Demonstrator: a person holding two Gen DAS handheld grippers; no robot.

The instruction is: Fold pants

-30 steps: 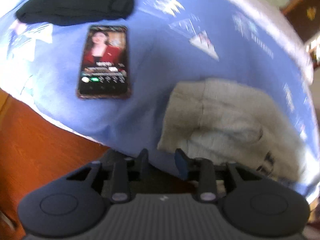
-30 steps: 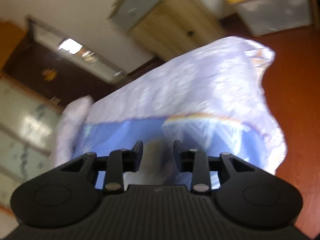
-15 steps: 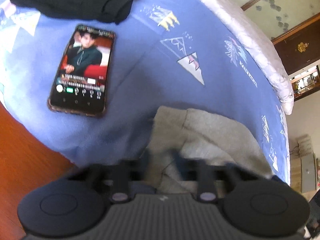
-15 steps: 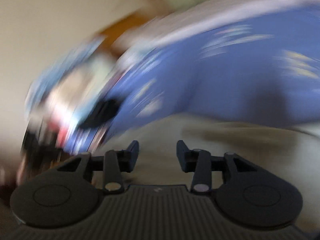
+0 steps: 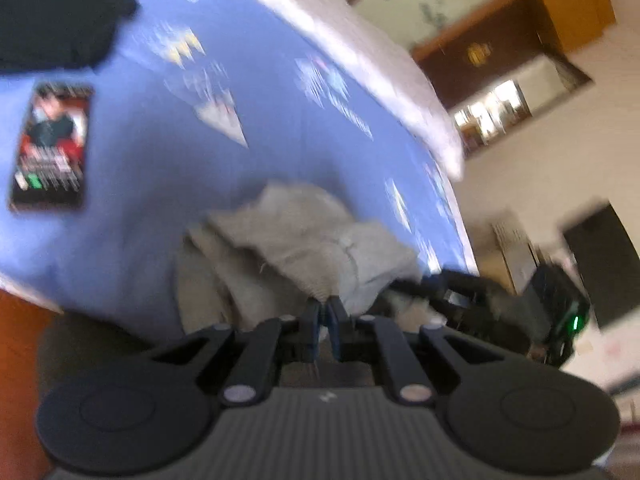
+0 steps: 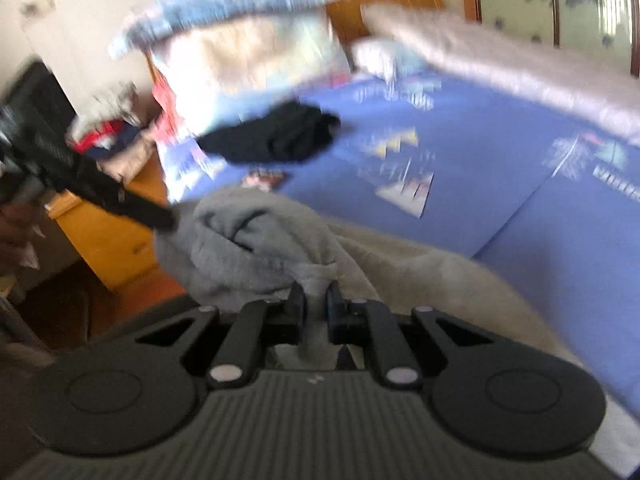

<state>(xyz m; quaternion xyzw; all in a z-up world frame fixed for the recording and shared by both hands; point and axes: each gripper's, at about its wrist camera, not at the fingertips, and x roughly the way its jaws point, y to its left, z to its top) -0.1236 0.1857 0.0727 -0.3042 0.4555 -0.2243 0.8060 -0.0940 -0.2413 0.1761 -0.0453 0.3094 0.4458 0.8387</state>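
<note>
Both pairs of fingers are pinched nearly closed on bunched grey pants [image 5: 304,240]: left gripper [image 5: 325,308], right gripper [image 6: 316,294]. The pants lie crumpled at the bed's near edge. Best to lift evenly and spread them flat on the blue sheet [image 5: 160,160]. Beyond: 1 phone [image 5: 50,146], 1 black garment [image 5: 56,20].

Matte black left gripper [image 5: 326,312] and right gripper [image 6: 316,300]: ribbed bodies, round discs, silver rivets, blue-padded fingers [image 5: 316,328].
</note>
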